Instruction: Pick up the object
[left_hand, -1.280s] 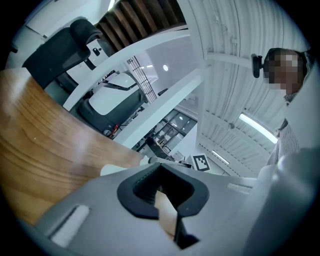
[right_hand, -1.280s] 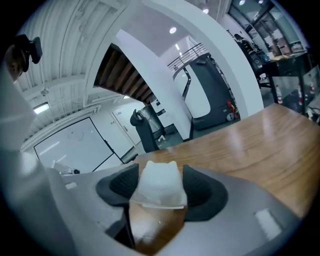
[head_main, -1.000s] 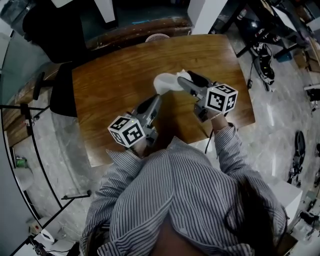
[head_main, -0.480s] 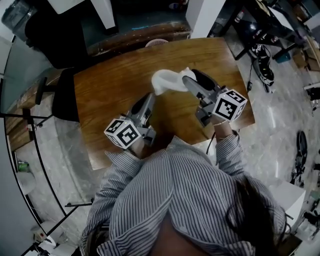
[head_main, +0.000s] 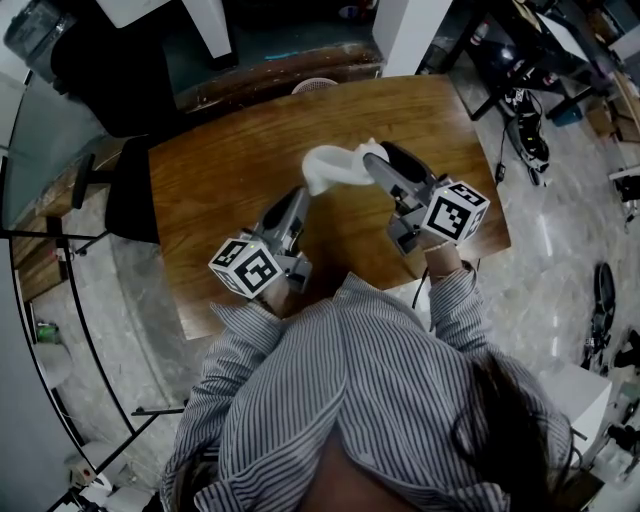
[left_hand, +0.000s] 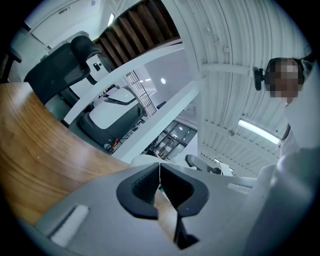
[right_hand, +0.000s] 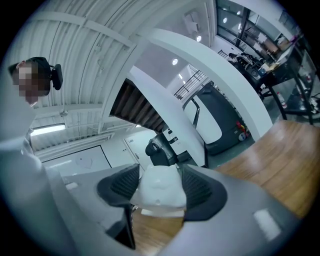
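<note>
The white, lumpy moulded object (head_main: 333, 168) hangs above the brown wooden table (head_main: 220, 170), near its middle. My right gripper (head_main: 374, 160) is shut on the object's right end, its marker cube toward me. In the right gripper view the white object (right_hand: 160, 187) fills the gap between the two dark pads, which press on both of its sides. My left gripper (head_main: 297, 199) sits lower and to the left, pointing at the table's middle, apart from the object. In the left gripper view its pads (left_hand: 148, 181) meet with nothing between them.
A black chair (head_main: 127, 180) stands at the table's left edge. Dark furniture lines the far side. Cables and equipment (head_main: 525, 120) lie on the pale floor to the right. The person's striped sleeves hang over the near table edge.
My right gripper has risen with the white object in it, its cube now larger in the head view. The left gripper has stayed almost still.
</note>
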